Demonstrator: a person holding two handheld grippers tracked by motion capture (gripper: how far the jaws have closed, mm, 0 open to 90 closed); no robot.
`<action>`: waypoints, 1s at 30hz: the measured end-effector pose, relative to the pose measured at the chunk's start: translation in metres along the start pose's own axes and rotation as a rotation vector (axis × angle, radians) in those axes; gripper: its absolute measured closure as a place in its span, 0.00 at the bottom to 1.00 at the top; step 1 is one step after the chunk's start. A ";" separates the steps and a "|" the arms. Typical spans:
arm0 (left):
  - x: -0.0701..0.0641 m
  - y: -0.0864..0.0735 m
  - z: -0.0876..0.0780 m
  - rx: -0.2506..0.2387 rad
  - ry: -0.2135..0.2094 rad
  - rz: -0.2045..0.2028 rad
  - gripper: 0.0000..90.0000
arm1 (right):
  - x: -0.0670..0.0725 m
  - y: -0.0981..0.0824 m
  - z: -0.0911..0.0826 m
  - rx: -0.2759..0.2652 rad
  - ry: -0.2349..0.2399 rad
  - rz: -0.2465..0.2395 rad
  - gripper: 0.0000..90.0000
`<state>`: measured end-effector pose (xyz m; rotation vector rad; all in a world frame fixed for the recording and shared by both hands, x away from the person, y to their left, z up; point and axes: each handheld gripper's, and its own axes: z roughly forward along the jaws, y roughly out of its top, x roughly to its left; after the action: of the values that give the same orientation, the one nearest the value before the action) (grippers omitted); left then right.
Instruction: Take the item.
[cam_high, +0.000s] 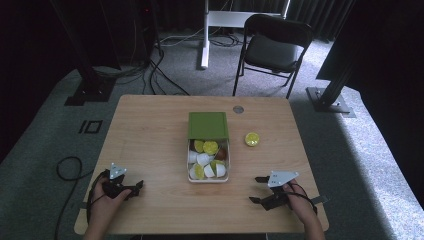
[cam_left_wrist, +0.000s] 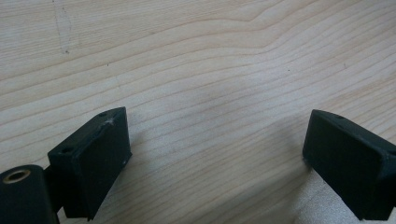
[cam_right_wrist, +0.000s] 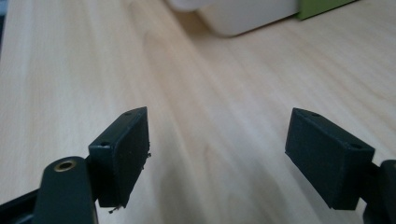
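A white box (cam_high: 208, 178) in the middle of the wooden table (cam_high: 150, 135) holds several small yellow-green and white cups. Its green lid (cam_high: 207, 124) lies just behind it. One yellow cup (cam_high: 251, 139) sits alone on the table to the right of the box. My left gripper (cam_high: 137, 186) rests near the front left corner, open over bare wood (cam_left_wrist: 215, 149). My right gripper (cam_high: 257, 189) is at the front right, pointing left, open with nothing between its jaws (cam_right_wrist: 217, 149). Beyond the right gripper's jaws I see the white box (cam_right_wrist: 243, 14) and a corner of the green lid (cam_right_wrist: 322, 7).
A small grey disc (cam_high: 238, 109) is set into the table near its far edge. A black folding chair (cam_high: 272, 50) and a white stand leg (cam_high: 205, 35) are on the carpet behind the table. Dark frame posts stand at both sides.
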<state>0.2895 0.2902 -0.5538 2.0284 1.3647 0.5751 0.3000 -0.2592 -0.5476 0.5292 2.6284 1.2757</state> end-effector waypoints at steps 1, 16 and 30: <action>0.000 0.000 0.000 0.000 0.000 0.000 0.10 | 0.001 -0.001 -0.001 0.010 0.009 -0.019 0.24; 0.000 0.000 0.000 0.001 0.000 0.000 0.09 | 0.003 -0.015 -0.020 0.037 0.023 -0.088 0.23; 0.000 0.000 0.000 0.001 0.000 0.001 0.09 | 0.001 -0.025 -0.012 0.091 0.067 -0.070 0.14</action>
<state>0.2895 0.2903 -0.5537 2.0300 1.3641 0.5747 0.2892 -0.2822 -0.5597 0.4104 2.7448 1.1781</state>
